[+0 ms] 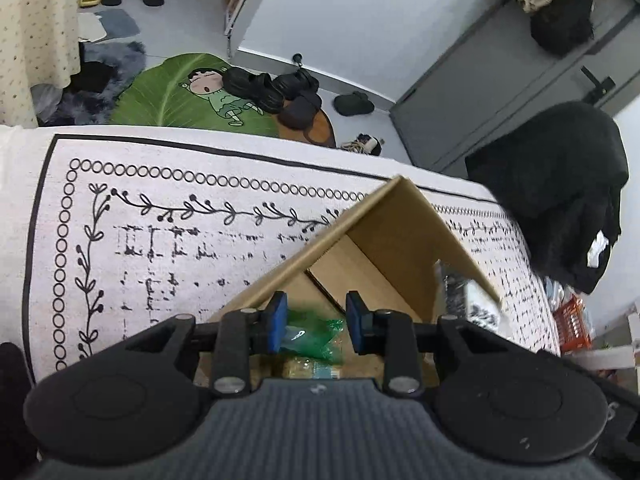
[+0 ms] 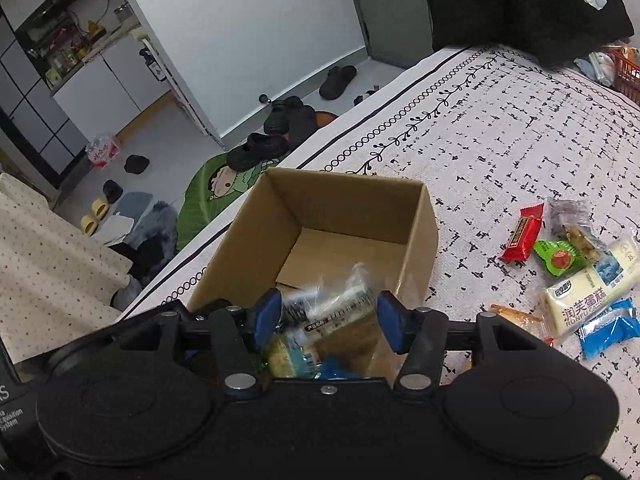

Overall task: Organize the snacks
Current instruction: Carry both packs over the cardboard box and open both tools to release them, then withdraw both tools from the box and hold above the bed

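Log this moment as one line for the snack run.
left gripper: open over green packet in cardboard box | right gripper: open, clear packet between fingers | loose snacks: on bedspread

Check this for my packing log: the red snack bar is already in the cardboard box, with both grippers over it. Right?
Not quite. The right wrist view shows the red snack bar lying on the patterned cloth, beside the cardboard box. The rest stands.

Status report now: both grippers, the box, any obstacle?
Left gripper open above green packet. Right gripper open around clear packet, over box. No obstacle seen.
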Action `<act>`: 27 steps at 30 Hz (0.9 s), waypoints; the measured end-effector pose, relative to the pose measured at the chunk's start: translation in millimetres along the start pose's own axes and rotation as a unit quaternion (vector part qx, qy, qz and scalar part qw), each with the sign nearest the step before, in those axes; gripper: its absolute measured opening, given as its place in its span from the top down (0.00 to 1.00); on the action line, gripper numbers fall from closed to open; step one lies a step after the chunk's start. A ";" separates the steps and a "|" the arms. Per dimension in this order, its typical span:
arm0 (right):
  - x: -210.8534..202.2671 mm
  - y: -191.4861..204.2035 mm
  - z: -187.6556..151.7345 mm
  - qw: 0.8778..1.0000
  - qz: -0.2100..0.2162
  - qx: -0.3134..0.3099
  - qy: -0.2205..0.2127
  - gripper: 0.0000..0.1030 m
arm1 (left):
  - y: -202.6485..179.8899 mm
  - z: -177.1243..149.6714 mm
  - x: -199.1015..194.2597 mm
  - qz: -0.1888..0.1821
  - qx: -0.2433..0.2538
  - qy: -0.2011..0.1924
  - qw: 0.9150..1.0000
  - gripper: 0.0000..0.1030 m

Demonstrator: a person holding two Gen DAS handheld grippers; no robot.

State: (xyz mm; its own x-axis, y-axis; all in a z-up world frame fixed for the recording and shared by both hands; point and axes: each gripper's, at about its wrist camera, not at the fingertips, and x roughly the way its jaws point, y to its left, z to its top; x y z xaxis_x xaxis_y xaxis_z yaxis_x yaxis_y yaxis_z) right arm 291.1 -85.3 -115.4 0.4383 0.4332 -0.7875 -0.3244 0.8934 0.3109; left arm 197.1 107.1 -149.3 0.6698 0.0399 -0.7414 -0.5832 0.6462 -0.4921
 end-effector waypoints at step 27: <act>-78.3 -43.2 -27.2 0.998 -0.041 0.031 -0.042 0.26 | -40.6 -21.3 -51.9 -0.007 0.106 -0.001 0.994 0.19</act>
State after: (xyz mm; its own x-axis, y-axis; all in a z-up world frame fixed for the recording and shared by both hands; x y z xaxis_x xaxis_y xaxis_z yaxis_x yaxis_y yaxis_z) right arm 247.9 -161.0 -81.6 0.5312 0.3644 -0.7649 -0.2336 0.9308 0.2812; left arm 176.2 62.6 -100.6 0.6782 0.0301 -0.7342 -0.4630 0.7934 -0.3952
